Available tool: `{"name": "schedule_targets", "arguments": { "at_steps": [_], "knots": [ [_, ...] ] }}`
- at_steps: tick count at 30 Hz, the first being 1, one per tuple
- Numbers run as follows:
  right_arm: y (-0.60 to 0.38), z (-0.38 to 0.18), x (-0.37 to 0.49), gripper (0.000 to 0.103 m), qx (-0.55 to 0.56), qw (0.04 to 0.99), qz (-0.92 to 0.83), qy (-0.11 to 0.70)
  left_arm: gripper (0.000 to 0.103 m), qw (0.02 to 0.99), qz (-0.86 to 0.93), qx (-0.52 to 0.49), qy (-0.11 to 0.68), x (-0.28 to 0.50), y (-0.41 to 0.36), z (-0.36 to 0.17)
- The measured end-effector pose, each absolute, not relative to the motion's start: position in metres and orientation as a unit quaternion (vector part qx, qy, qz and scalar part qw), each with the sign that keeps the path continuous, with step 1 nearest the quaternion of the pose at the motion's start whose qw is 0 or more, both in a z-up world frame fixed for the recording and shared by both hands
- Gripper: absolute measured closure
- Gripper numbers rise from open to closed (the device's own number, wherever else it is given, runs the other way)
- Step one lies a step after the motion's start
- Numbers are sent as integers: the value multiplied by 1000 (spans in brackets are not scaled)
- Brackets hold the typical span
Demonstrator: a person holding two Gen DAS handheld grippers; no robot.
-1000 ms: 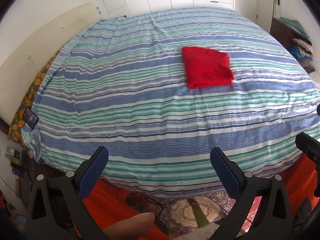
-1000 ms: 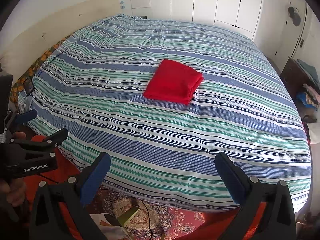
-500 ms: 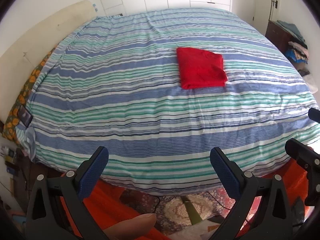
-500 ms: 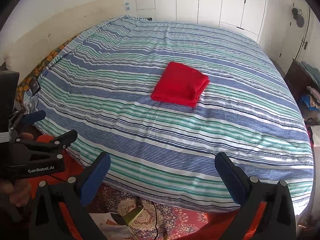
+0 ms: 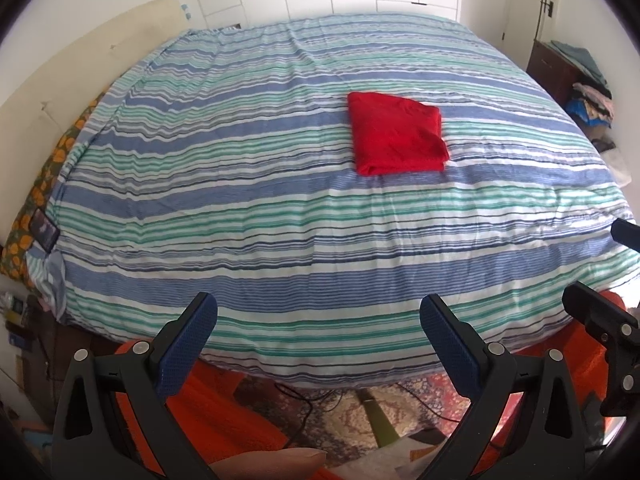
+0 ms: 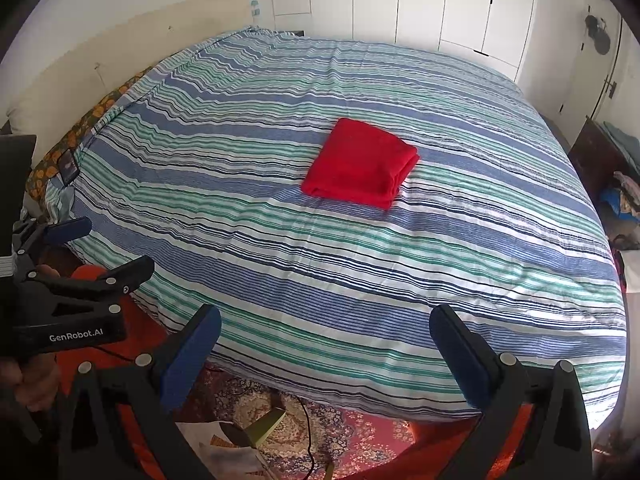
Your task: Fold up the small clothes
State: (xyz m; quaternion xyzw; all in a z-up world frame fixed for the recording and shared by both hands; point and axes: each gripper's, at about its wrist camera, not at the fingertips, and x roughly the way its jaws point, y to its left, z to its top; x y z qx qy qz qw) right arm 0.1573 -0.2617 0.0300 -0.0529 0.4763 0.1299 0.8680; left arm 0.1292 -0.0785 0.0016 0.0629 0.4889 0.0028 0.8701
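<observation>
Folded garment: solid bright red.
Bedcover: stripes of blue, green, white and thin navy.
Pillow: dark olive with orange floral print.
Headboard: plain cream.
Wardrobe doors: white.
Left gripper: black frame, blue pads.
Right gripper: black frame, blue pads.
Rug: red, patterned with small flowers.

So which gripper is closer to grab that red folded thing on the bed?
Probably the right gripper, though only slightly. The folded red garment lies nearly straight ahead of it, whereas it sits off to the right of the left gripper. Both are open, held back past the striped bedspread's edge.
</observation>
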Motion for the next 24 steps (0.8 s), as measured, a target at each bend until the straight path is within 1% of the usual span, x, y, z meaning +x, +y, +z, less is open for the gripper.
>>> {"name": "schedule_targets", "arguments": {
  "at_steps": [24],
  "knots": [
    [-259, 31, 157, 0, -52, 869, 130, 475, 2, 875, 1, 61, 481, 128, -77, 5]
  ]
}}
